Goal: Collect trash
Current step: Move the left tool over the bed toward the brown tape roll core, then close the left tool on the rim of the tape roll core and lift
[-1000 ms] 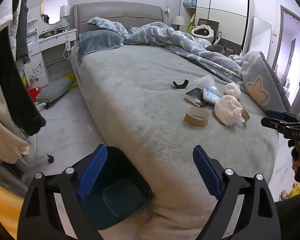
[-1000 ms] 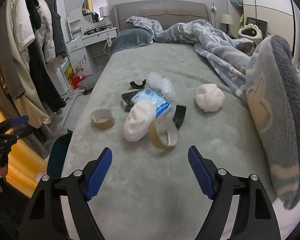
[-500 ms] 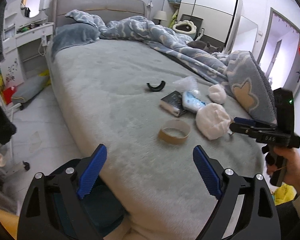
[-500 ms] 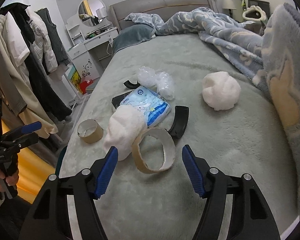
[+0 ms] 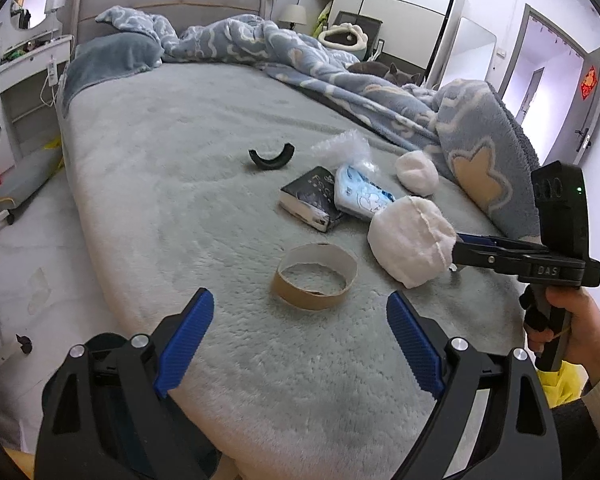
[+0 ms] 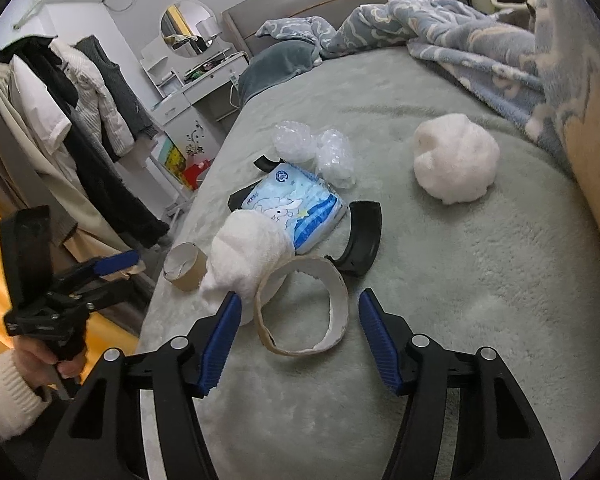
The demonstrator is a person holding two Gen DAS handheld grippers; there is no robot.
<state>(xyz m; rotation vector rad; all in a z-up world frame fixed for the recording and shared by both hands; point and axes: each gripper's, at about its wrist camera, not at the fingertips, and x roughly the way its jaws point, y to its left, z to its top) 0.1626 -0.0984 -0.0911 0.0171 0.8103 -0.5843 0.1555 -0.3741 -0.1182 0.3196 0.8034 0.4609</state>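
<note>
Trash lies on the grey-green bed (image 5: 172, 184). A small cardboard tape ring (image 5: 317, 276) sits just ahead of my open, empty left gripper (image 5: 300, 338); it also shows in the right wrist view (image 6: 184, 266). A larger torn cardboard ring (image 6: 302, 306) lies between the fingers of my open right gripper (image 6: 296, 338), not gripped. A white wad (image 6: 248, 254) leans on that ring; it also shows in the left wrist view (image 5: 410, 246). Beyond lie a blue tissue pack (image 6: 296, 206), bubble wrap (image 6: 316, 150), curved black pieces (image 6: 360, 234) (image 5: 271, 157), a black box (image 5: 312, 198) and a second white wad (image 6: 454, 158).
A crumpled blue blanket (image 5: 340, 76) covers the bed's far right side. A cat (image 5: 384, 70) lies on it. Clothes (image 6: 80, 136) hang left of the bed, with a white dresser (image 6: 196, 88) behind. The bed's edge (image 5: 100, 276) drops to the floor on the left.
Both grippers moved in over the bed toward the trash. The right gripper now straddles the larger cardboard ring. The bin seen below the left gripper has left view.
</note>
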